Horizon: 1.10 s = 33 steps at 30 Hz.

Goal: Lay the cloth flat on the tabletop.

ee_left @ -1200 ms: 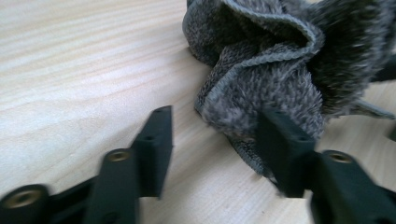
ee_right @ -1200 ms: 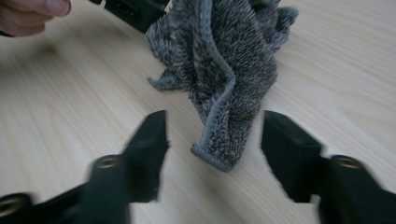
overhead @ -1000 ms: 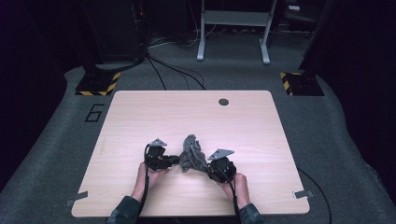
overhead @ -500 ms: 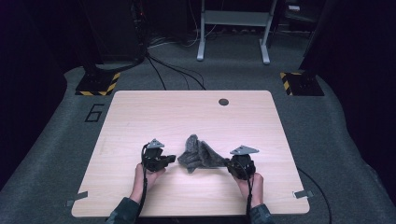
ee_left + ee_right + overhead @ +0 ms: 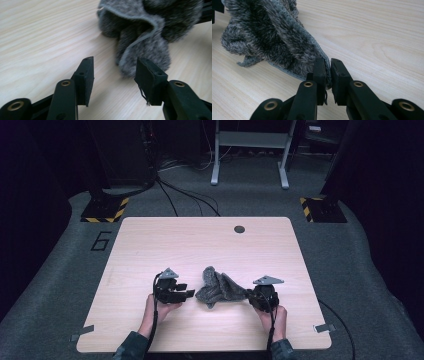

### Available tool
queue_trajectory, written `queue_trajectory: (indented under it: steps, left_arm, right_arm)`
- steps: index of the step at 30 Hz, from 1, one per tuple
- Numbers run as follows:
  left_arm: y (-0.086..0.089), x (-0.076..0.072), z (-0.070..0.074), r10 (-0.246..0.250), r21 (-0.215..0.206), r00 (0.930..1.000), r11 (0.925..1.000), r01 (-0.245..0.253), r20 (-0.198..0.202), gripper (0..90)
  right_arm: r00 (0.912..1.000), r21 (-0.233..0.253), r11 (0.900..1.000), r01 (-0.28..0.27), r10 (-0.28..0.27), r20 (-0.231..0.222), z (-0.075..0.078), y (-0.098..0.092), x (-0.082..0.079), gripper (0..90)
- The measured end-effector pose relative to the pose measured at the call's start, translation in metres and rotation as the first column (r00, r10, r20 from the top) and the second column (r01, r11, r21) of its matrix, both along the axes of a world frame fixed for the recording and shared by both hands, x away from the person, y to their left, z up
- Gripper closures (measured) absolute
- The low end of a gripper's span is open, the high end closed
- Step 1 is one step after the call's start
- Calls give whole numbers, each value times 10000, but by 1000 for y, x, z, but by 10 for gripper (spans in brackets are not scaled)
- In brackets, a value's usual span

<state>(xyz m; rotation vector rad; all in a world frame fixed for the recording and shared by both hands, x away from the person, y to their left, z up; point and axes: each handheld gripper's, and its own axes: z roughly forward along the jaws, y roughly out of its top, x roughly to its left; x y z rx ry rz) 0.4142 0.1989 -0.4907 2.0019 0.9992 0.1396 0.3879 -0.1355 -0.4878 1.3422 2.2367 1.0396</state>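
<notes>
Grey fuzzy cloth (image 5: 220,291) lay bunched on the wooden desk (image 5: 150,245), near the front edge, between the two grippers. Right gripper (image 5: 327,71) had its jaws clamped on a hemmed corner of the cloth, the fabric drawn out toward it in a taut fold. Left gripper (image 5: 113,72) sat just beside the cloth's other end, jaws spread and empty, a hanging flap lying close ahead of them, near the right-hand jaw.

Handling, as judged: cloth looked light, limp and plush; it should drape and crumple instead of holding any shape, and the pile may let thick folds slip. The stitched hem (image 5: 140,41) appeared the firmest purchase. Best hold for the left gripper would likely be a single-layer edge or corner of that near flap, not the bulky middle, so the piece could be spread out flat.
</notes>
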Motion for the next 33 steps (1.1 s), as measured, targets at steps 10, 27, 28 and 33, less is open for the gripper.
queue_trajectory:
  steps: [10,27,28,33]
  left_arm:
    - [-32,8,7,-724,183,9970,9972,719,281,501]
    - [8,2,0,330,324,9990,9989,-340,287,886]
    - [16,1,-1,518,363,9985,9980,-525,195,886]
    - [34,-1,-4,946,452,9954,9944,-951,128,886]
  right_arm:
    - [9998,17,9998,-182,182,57,3,7,-2,832]
    - [9980,256,9978,616,-619,108,4,-20,2,869]
    - [9979,277,9975,644,-647,93,4,-23,3,869]
    - [9966,-7,9967,818,-817,43,2,-28,4,869]
